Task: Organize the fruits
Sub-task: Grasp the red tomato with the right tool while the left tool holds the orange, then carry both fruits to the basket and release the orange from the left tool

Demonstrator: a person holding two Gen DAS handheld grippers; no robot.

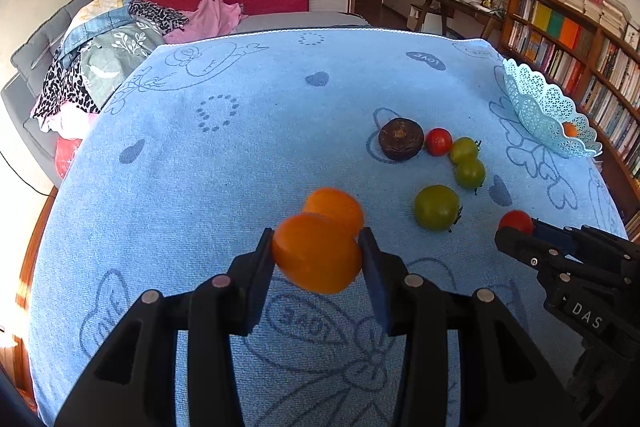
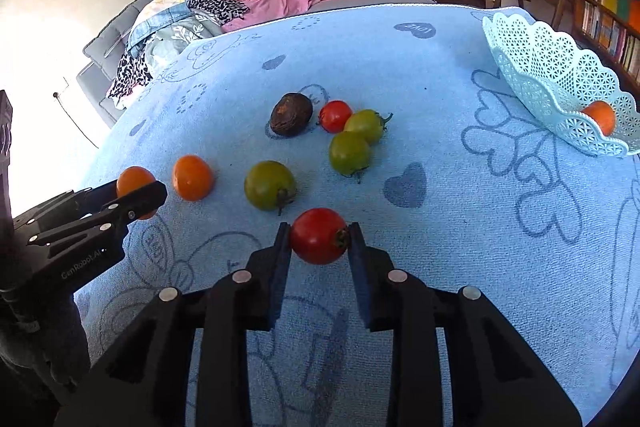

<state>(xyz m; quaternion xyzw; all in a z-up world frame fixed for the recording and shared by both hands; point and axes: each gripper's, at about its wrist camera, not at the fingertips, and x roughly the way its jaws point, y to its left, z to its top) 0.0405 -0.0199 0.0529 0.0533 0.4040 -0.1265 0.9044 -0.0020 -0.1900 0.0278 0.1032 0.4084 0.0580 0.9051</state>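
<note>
Orange and glossy, the fruit in your left gripper (image 1: 318,253) is an orange tomato (image 1: 318,253), pinched between both pads with the jaws closed down to its width. Just beyond those jaws a second orange fruit (image 1: 334,209) lies on the blue towel (image 1: 240,147), and from this view it is hard to say whether the two touch.

Your right gripper (image 2: 319,237) has its jaws drawn in on a red tomato (image 2: 319,235), one pad on each side, the stem end turned toward the right pad.

Ahead of the right jaws and slightly left sits a large green tomato (image 2: 270,185). Farther out is a cluster: two smaller green tomatoes (image 2: 350,151), another red tomato (image 2: 335,115) and a dark brown round fruit (image 2: 291,114), the red one close beside the brown one.

Far to the right of both grippers, at the towel's edge, stands a pale blue lattice basket (image 2: 552,67) tilted toward you, with one orange fruit inside (image 2: 600,117).

Behind the table you have a pile of clothes (image 1: 120,39) and, to the right, bookshelves (image 1: 568,39).
</note>
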